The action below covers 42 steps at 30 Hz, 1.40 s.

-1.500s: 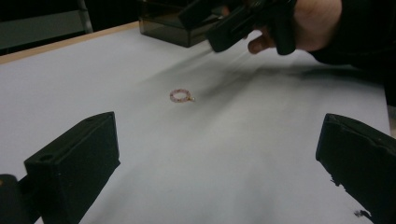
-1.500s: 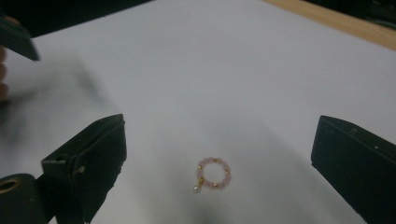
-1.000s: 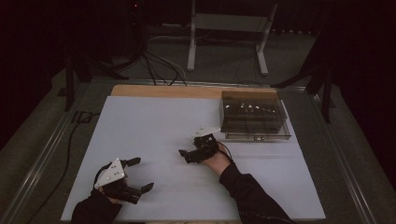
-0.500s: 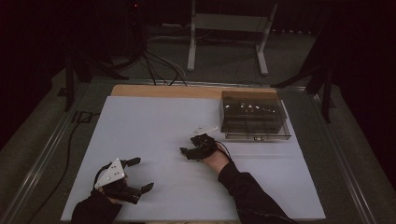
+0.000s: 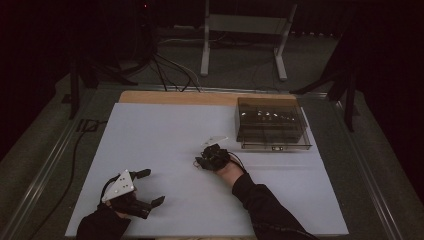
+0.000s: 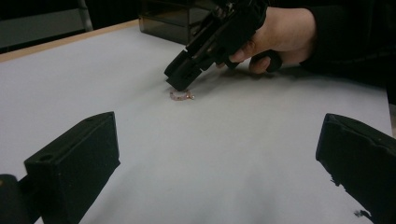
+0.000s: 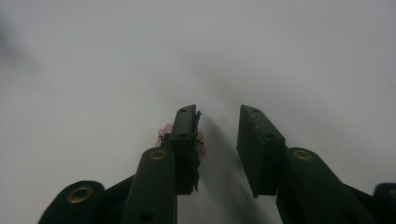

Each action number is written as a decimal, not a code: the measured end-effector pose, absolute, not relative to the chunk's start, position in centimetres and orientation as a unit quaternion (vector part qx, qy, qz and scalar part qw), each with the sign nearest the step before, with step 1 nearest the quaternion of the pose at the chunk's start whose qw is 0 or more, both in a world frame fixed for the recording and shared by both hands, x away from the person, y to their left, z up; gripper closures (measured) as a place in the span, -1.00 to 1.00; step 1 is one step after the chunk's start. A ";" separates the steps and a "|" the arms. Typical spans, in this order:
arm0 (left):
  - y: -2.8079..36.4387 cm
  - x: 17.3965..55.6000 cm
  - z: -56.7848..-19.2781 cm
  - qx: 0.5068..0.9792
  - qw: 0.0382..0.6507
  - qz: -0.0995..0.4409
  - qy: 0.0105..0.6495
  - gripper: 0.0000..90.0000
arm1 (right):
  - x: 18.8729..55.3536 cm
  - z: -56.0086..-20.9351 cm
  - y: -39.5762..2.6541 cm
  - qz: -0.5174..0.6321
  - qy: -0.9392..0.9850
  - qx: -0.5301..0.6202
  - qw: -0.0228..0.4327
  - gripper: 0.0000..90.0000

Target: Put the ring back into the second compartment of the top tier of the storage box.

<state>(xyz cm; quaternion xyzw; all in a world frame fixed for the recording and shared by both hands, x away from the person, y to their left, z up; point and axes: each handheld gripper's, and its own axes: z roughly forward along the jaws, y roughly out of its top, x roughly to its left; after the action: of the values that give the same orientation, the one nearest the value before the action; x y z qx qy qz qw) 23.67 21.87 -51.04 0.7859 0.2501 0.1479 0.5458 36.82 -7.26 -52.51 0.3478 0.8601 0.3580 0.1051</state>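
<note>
A dark room surrounds the worktop (image 5: 150,130), which is covered by a white sheet with a strip of bare wood along its far edge. Behind it stand a pale metal frame (image 5: 245,35) and loose cables (image 5: 165,70) on the floor.

At the far right of the sheet sits a smoky, see-through plastic box (image 5: 270,122) with small pale items in a row inside; a small label on its front edge is too small to read. No writing can be made out anywhere.

The right gripper (image 5: 202,161) is held low near the middle of the sheet, tilted down toward it. Its jaws are parted by a narrow gap with nothing between them. A small pink beaded bracelet (image 6: 181,95) lies on the sheet right at the gripper's tip; in the right gripper view the beads (image 7: 164,130) peek out from both sides of the left-hand jaw, beneath it.

The left gripper (image 5: 150,187) rests near the front left corner, jaws spread wide and empty, well apart from the bracelet.
</note>
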 end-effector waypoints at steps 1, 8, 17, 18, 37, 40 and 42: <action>21.9 23.7 -51.0 0.786 0.546 0.148 0.250 -0.99 | 36.8 -52.5 -7.3 0.358 0.860 0.348 0.105 0.51; 21.9 23.7 -51.0 0.785 0.547 0.148 0.249 -0.99 | 36.7 -52.4 -6.9 0.353 0.866 0.340 0.101 0.71; 21.8 23.7 -51.1 0.787 0.544 0.146 0.250 -0.99 | 37.2 -52.4 -7.3 0.353 0.865 0.347 0.085 0.91; 21.8 23.7 -51.1 0.787 0.545 0.146 0.250 -0.99 | 37.2 -52.4 -7.3 0.353 0.865 0.346 0.086 0.92; 21.8 23.7 -51.1 0.788 0.545 0.145 0.249 -0.99 | 37.0 -51.3 -7.4 0.352 0.869 0.334 0.100 0.92; 21.8 23.7 -51.1 0.789 0.543 0.145 0.249 -0.99 | 36.9 -50.9 -7.5 0.356 0.867 0.334 0.101 0.92; 21.8 23.7 -51.1 0.788 0.545 0.145 0.249 -0.99 | 36.9 -50.6 -7.6 0.358 0.866 0.333 0.103 0.92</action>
<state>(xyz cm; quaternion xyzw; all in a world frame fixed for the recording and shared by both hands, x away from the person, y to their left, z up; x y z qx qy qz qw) 23.71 21.79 -51.08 0.7877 0.2489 0.1448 0.5447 36.88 -7.60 -50.64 0.3328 0.8664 0.3577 0.1034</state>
